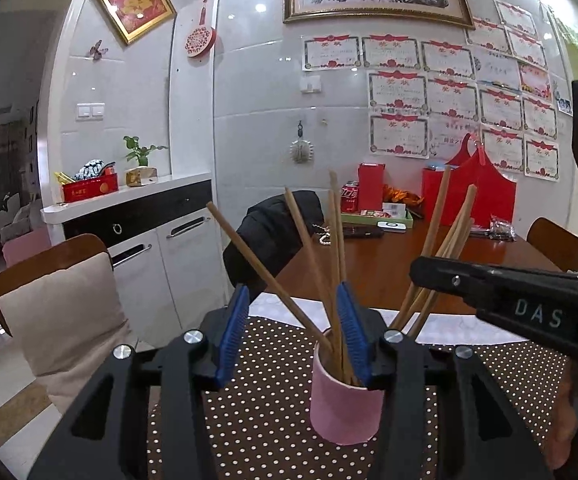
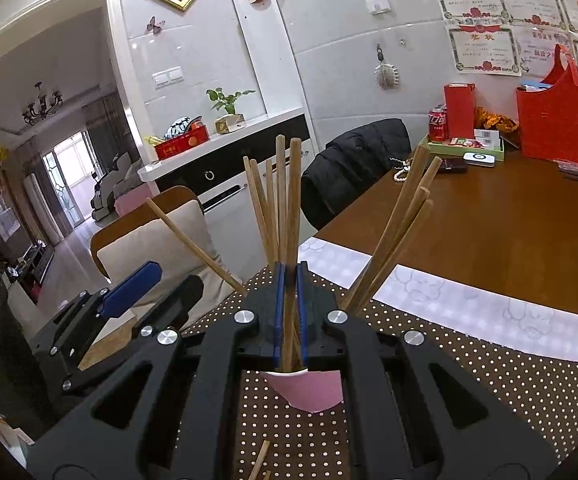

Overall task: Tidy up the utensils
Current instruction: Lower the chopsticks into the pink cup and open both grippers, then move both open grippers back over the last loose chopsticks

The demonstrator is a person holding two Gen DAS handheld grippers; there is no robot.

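A pink cup (image 1: 345,408) stands on the dotted brown placemat (image 1: 265,420) and holds several wooden chopsticks (image 1: 309,260) that fan out. My left gripper (image 1: 295,332) is open; its right blue pad sits by the cup's rim, with chopsticks between the pads. My right gripper (image 2: 291,312) is shut on upright chopsticks (image 2: 293,216) just above the pink cup (image 2: 309,392). It also shows at the right of the left wrist view (image 1: 509,296), among the right-leaning chopsticks. Loose chopstick ends (image 2: 261,460) lie on the mat near me.
The placemat lies on a brown wooden table (image 2: 489,220) with a white patterned strip (image 2: 449,292). At the back are red bags (image 2: 557,120), a cola can (image 2: 437,122) and a green tray (image 2: 465,148). A cushioned chair (image 1: 65,308) and a chair with a black jacket (image 1: 273,232) stand left.
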